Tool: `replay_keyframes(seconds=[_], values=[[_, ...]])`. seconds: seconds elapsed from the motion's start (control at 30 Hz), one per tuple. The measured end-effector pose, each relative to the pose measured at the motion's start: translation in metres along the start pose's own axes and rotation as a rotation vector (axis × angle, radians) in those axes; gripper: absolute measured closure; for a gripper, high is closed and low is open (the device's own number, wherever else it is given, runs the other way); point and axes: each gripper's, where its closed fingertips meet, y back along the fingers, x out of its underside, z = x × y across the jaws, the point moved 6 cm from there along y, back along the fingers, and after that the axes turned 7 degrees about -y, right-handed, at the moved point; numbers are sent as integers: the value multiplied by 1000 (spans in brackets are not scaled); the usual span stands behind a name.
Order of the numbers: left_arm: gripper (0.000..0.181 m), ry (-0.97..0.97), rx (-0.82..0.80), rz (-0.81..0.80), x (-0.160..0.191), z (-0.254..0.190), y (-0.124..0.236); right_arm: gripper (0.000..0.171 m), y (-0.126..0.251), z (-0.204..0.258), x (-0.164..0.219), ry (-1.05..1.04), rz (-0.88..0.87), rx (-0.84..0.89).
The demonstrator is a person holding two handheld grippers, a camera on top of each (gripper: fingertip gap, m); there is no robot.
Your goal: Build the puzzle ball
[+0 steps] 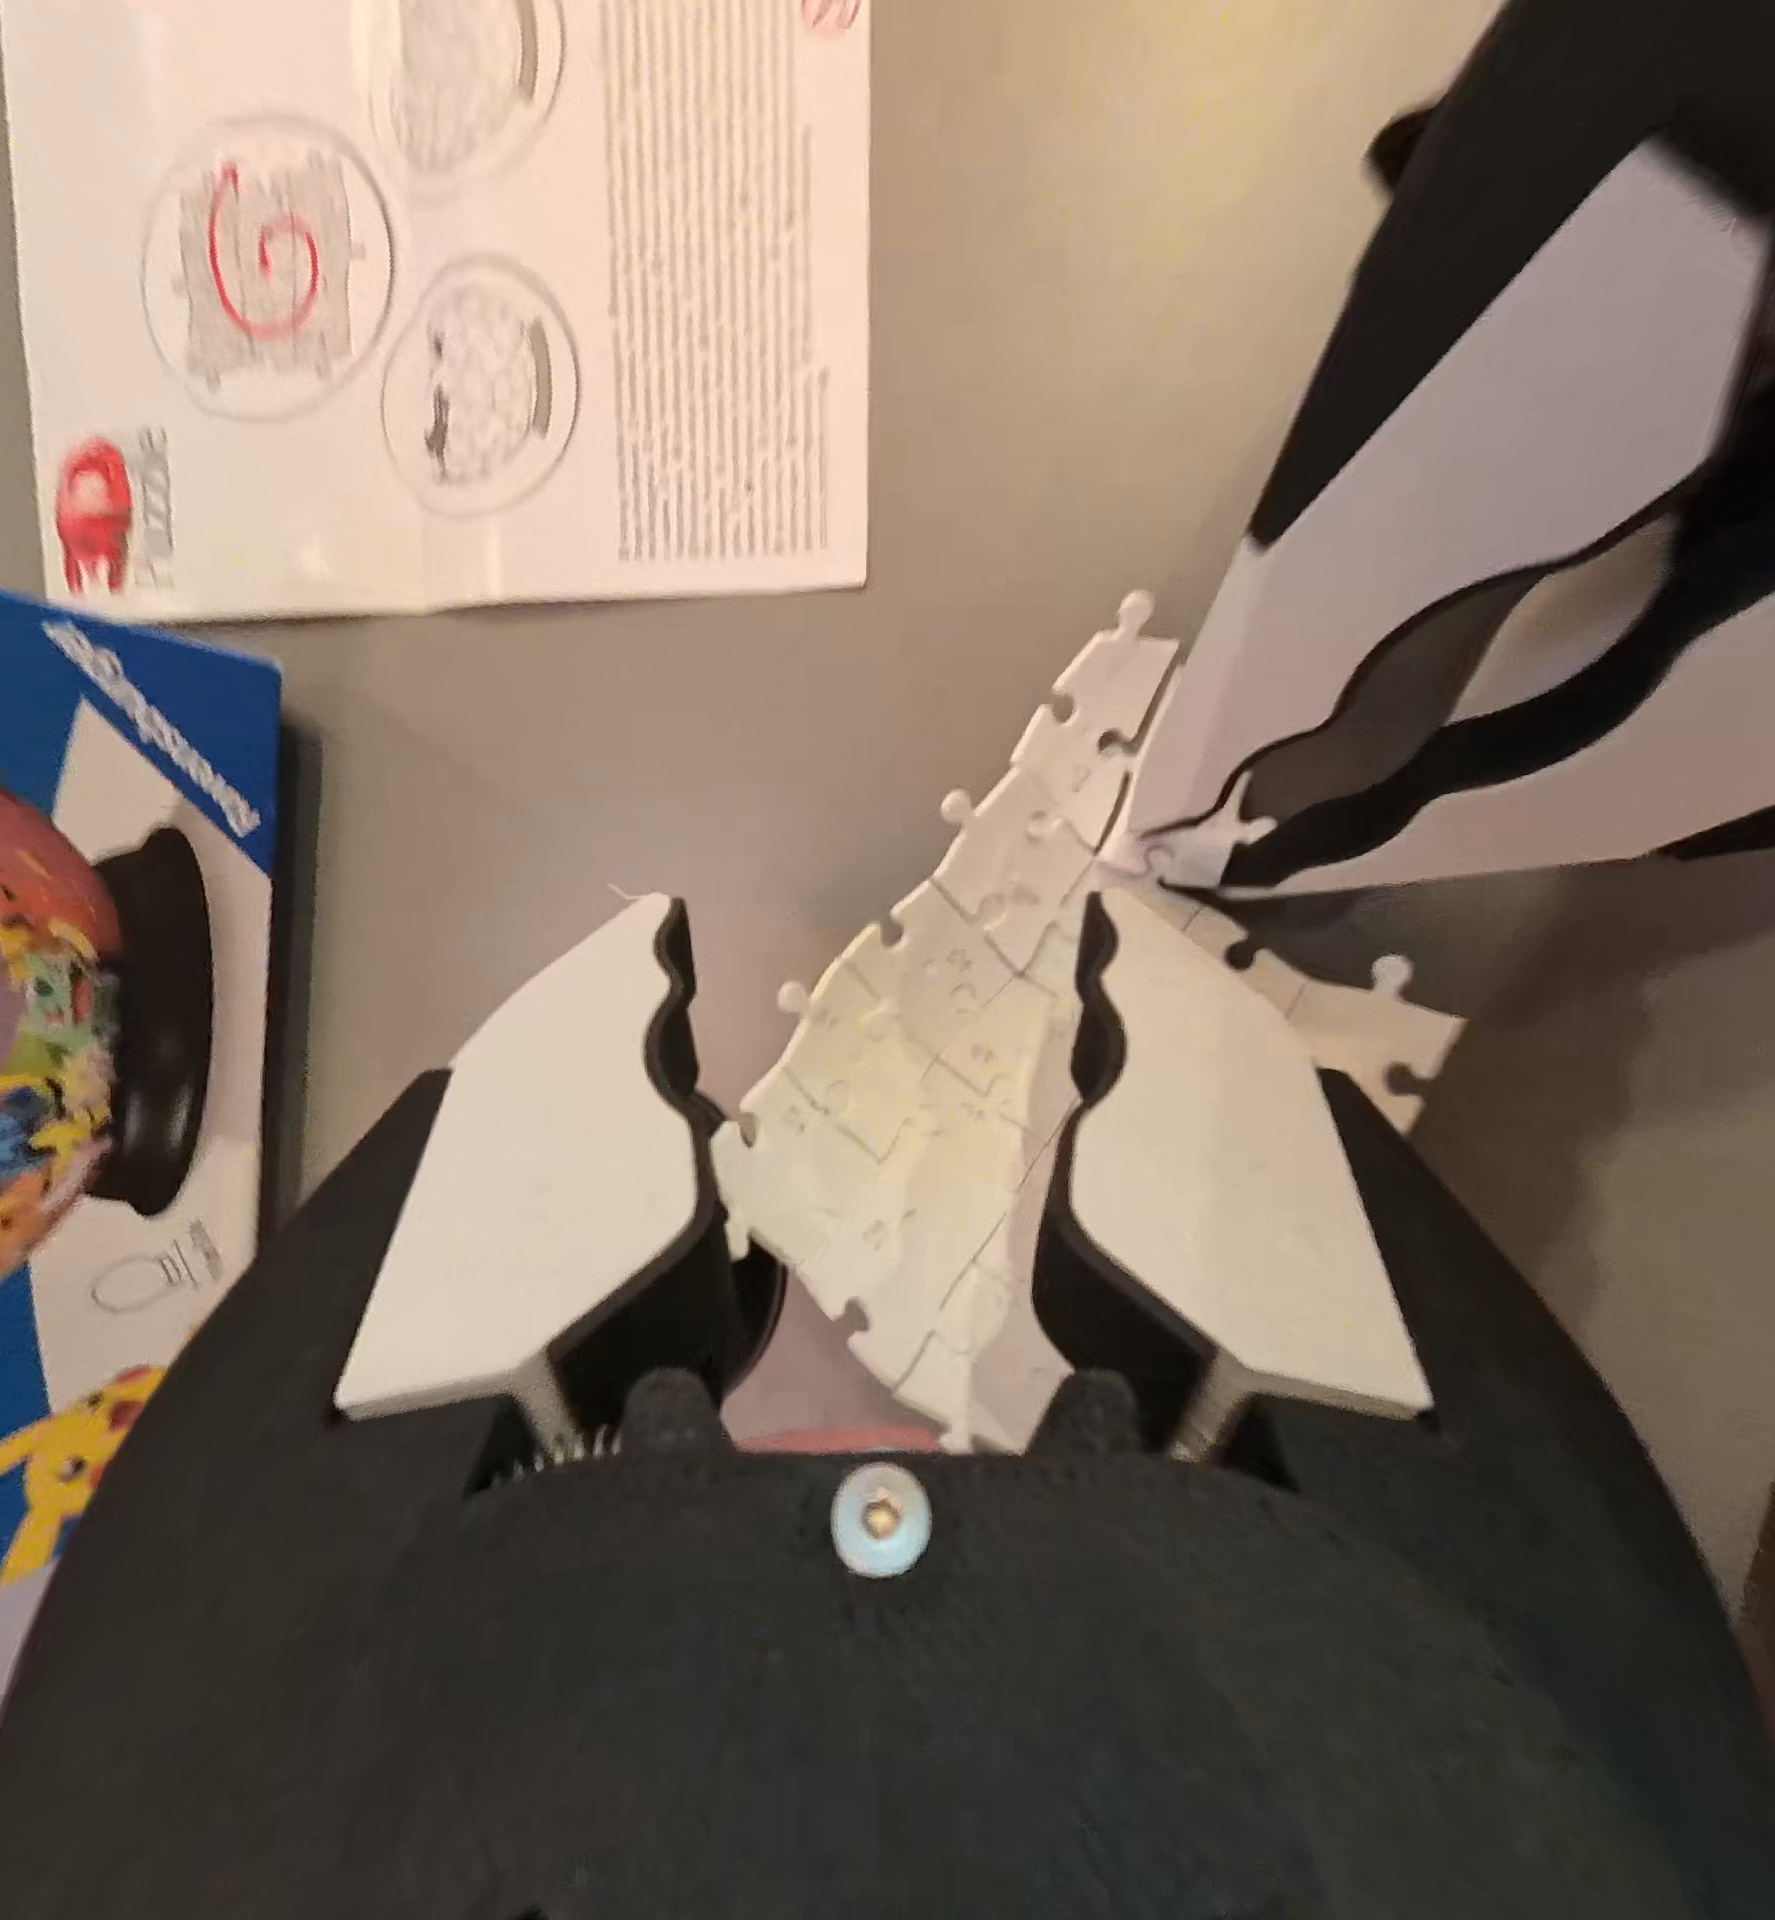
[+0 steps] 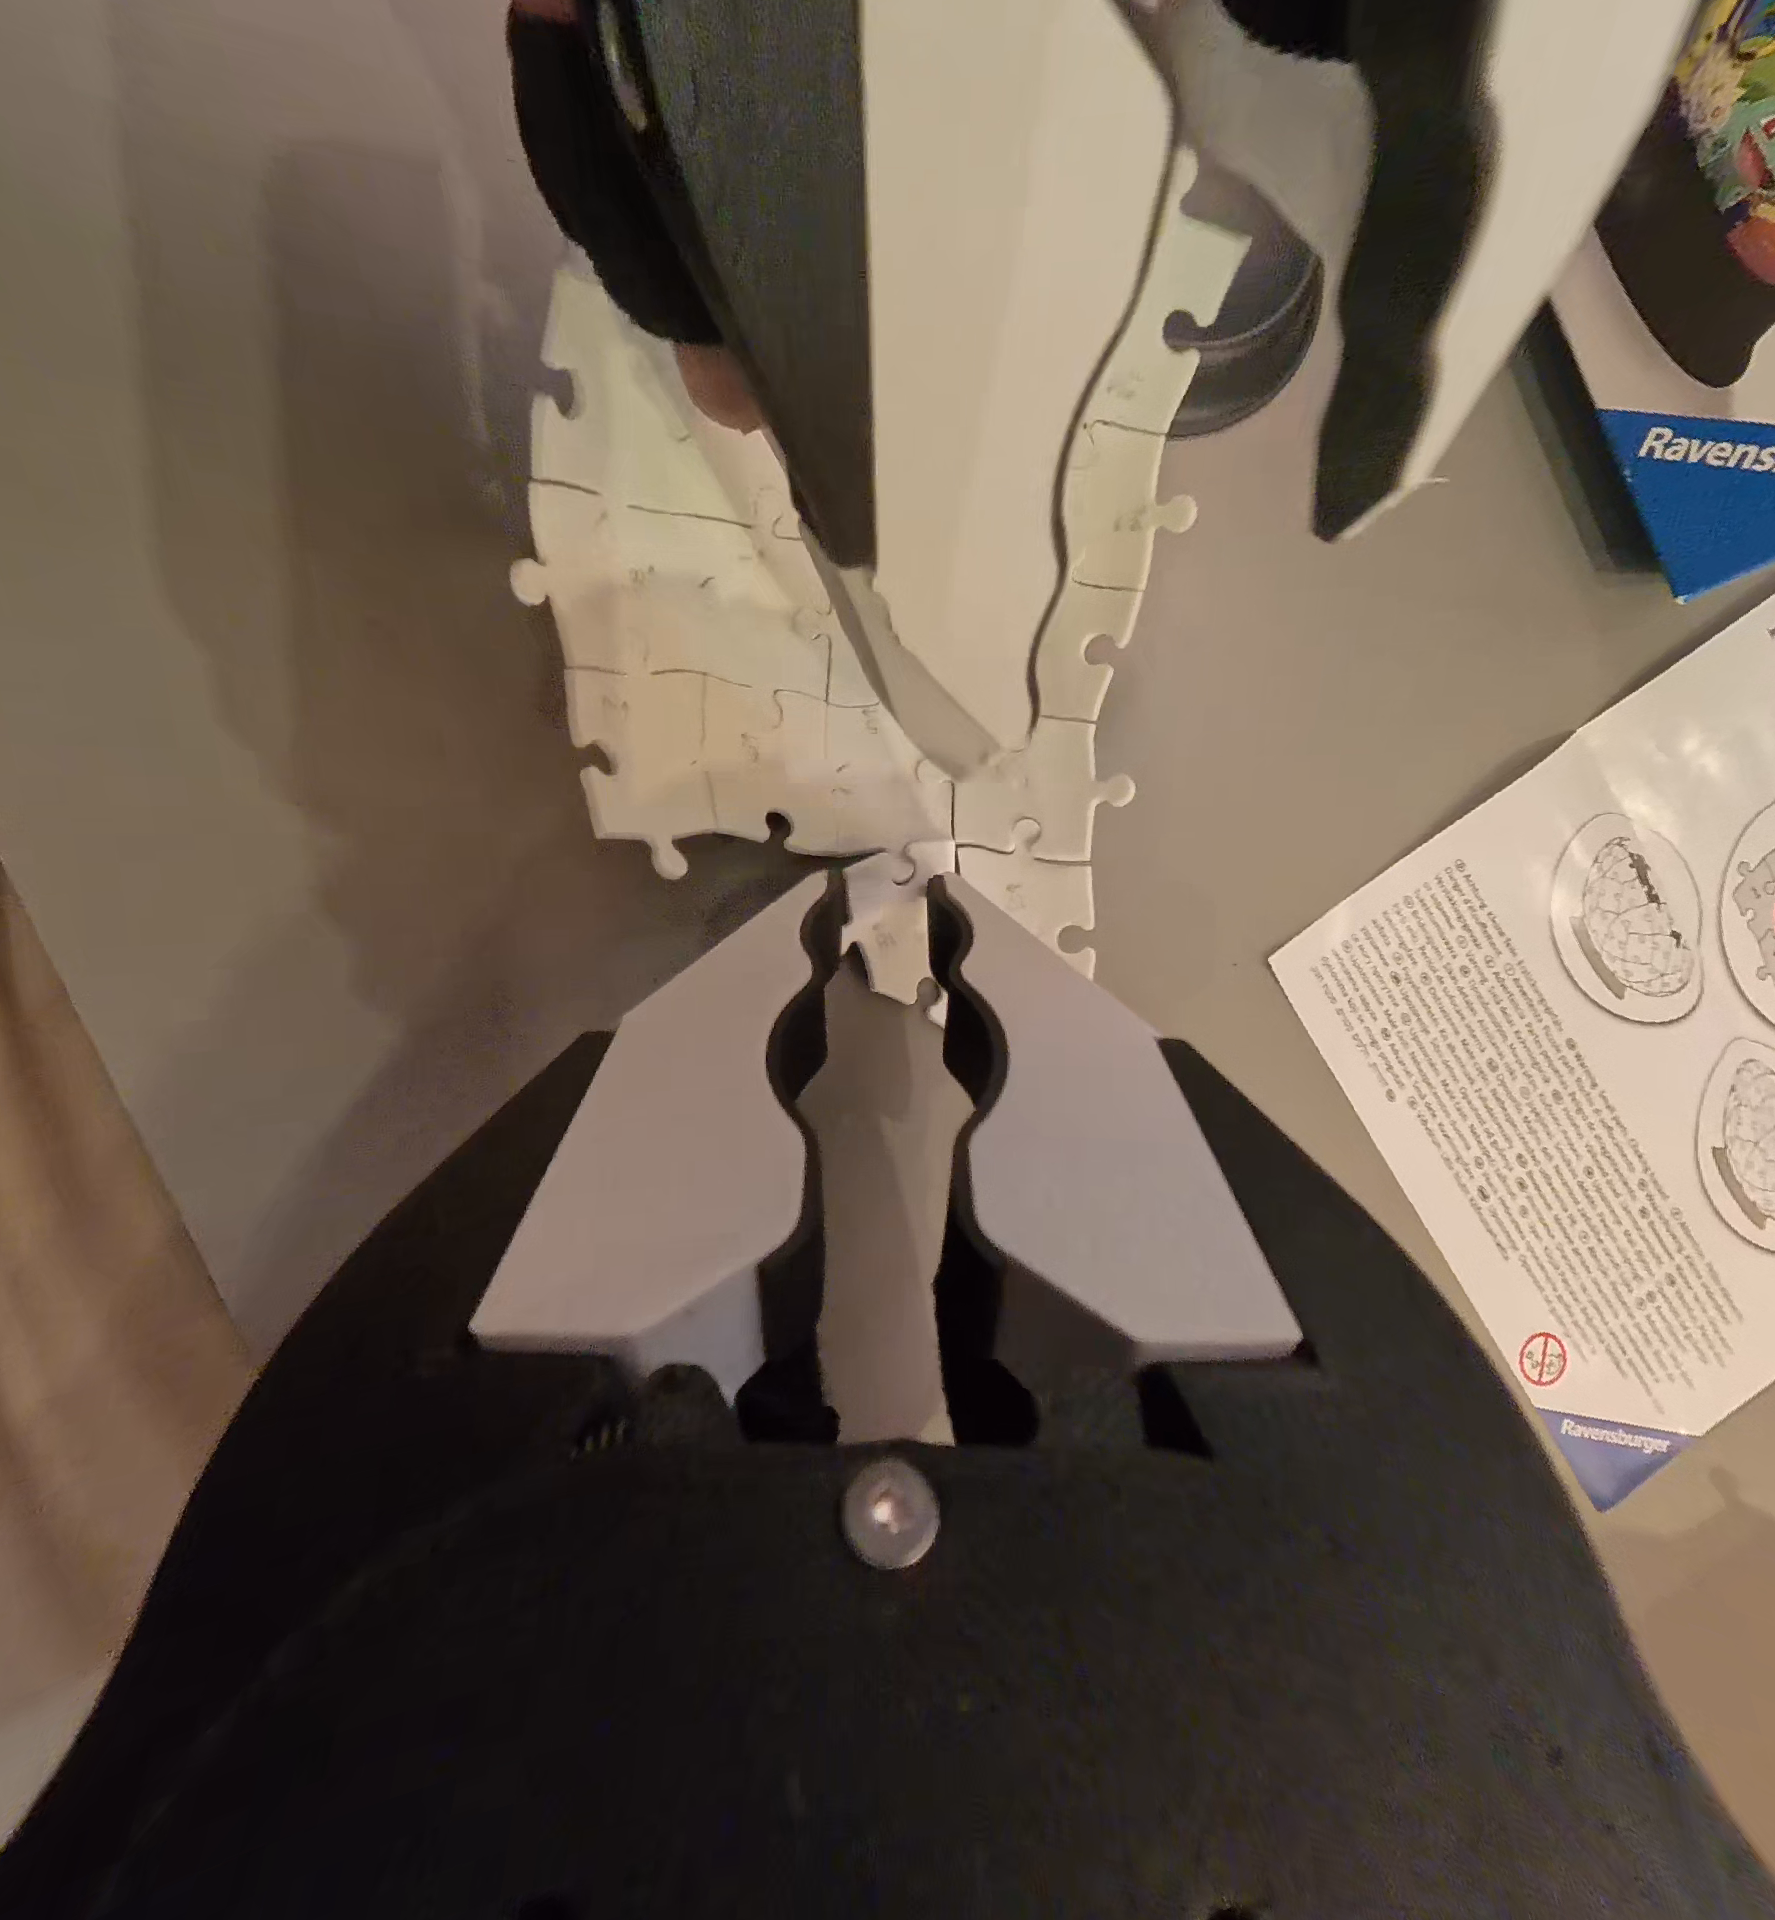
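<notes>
Left claw [image 1: 888, 1023]: jaws partly apart, clamped on the curved shell [image 1: 924, 1081] of joined white puzzle pieces, which sits between the white fingers [image 1: 550, 1153] and is held above the grey counter [image 1: 654, 748]. Shell shows its pale back side, faint markings on the pieces, too small to make out.

Right claw [image 2: 888, 914]: jaws nearly together, pinching a single white piece [image 2: 888, 940] at the tips. That piece touches the shell's near edge [image 2: 862, 821], at the notch where two runs of pieces meet. In the left wrist view the right claw [image 1: 1210, 857] comes in from the right of the shell, piece [image 1: 1189, 847] against the shell's edge.

Relative to the shell, seen from the left claw: white instruction sheet [image 1: 447, 301] lies on the counter beyond and left, with round diagrams, a red spiral, blocks of small print and a red logo. Blue puzzle box [image 1: 83, 987] lies left, showing a multicolour ball on a black stand, a yellow cartoon character and a white brand wordmark.

Motion blur in left wrist view.
</notes>
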Motion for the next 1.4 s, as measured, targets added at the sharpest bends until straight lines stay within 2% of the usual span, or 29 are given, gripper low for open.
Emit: replay_keyframes(seconds=[0.1,0.23,0.37,0.9,1.4], values=[[91,-73,3,46,-8,5,-3,157,0,0,1,5,-19,3],[67,-146,38,117,-10,13,-18,157,0,1,2,30,-37,5],[62,-203,54,172,-10,13,-27,157,0,1,3,33,-46,0],[63,-165,117,242,-12,17,-36,157,4,4,5,50,-34,1],[64,-122,155,303,-12,18,-39,159,2,5,2,27,-4,-85]])
